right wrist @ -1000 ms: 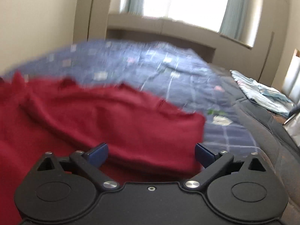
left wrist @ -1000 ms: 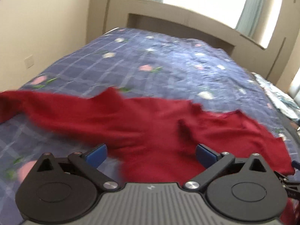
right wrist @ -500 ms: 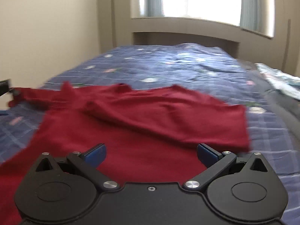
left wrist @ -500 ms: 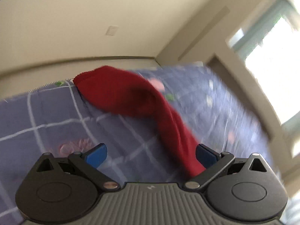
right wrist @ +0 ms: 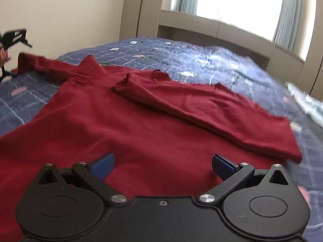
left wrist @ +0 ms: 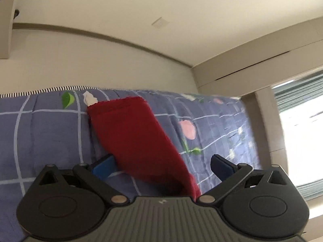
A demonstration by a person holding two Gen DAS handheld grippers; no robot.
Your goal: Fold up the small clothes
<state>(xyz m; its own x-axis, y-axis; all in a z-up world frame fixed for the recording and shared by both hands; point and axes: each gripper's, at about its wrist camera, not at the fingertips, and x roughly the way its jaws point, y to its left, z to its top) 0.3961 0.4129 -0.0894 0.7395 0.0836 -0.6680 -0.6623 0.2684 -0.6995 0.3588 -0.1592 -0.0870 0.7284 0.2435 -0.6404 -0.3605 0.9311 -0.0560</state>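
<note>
So, far left: left gripper (left wrist: 162, 164) at the stretched-out sleeve (left wrist: 133, 133), jaws wide open around it (nothing pinched), likely lined up to fold it inward. Red sweater (right wrist: 125, 133) lies flat on the bed (right wrist: 201, 60), other sleeve already across. Right gripper (right wrist: 163, 164) hovers over the hem, jaws open, empty.

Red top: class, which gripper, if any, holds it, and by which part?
Neither. Both the left gripper and the right gripper are open; the red top lies loose on the bed.
</note>
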